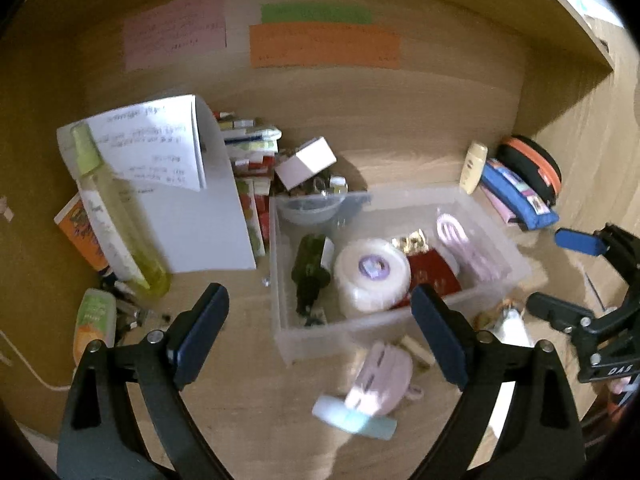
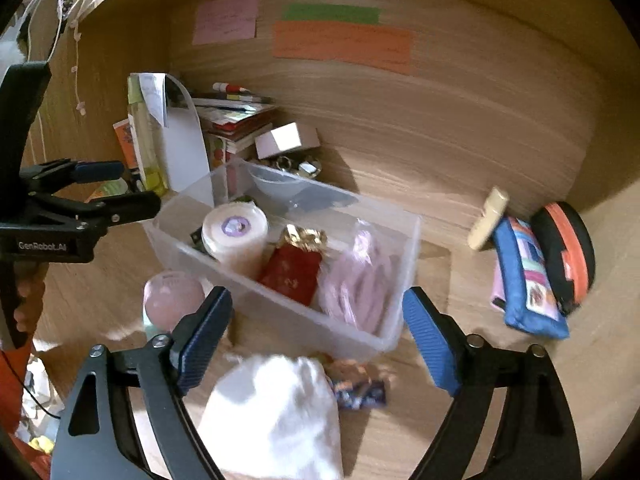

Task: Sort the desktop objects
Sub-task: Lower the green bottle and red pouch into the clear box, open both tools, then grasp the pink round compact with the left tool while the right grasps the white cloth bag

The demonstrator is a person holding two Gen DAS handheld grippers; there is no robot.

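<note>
While both grippers hang wide apart and hold nothing, the loose things nearest them wait on the wooden surface [image 2: 460, 280]. Under the right gripper [image 2: 318, 340] lies a white cloth pouch [image 2: 276, 412], with a small crumpled wrapper [image 2: 360, 392] just beside it. Below the left gripper [image 1: 320, 336] sit a pink pouch [image 1: 384, 376] and a pale blue tube [image 1: 352, 420], touching each other.

Just beyond stands the clear plastic bin [image 2: 280, 312], already carrying a white roll [image 2: 236, 232], a red packet [image 2: 294, 272] and a pink coil [image 2: 360, 284]. Farther back, a cream bottle [image 2: 488, 216] leans by a blue pencil case [image 2: 524, 284], and a tall yellow-green bottle [image 1: 116, 216] stands against stacked books [image 1: 252, 168].

The soft pouch could, I judge, slip or bunch in a shallow pinch. Both views are blurred, so aim may suffer, and the bin's light near wall might be nudged, sliding it.
</note>
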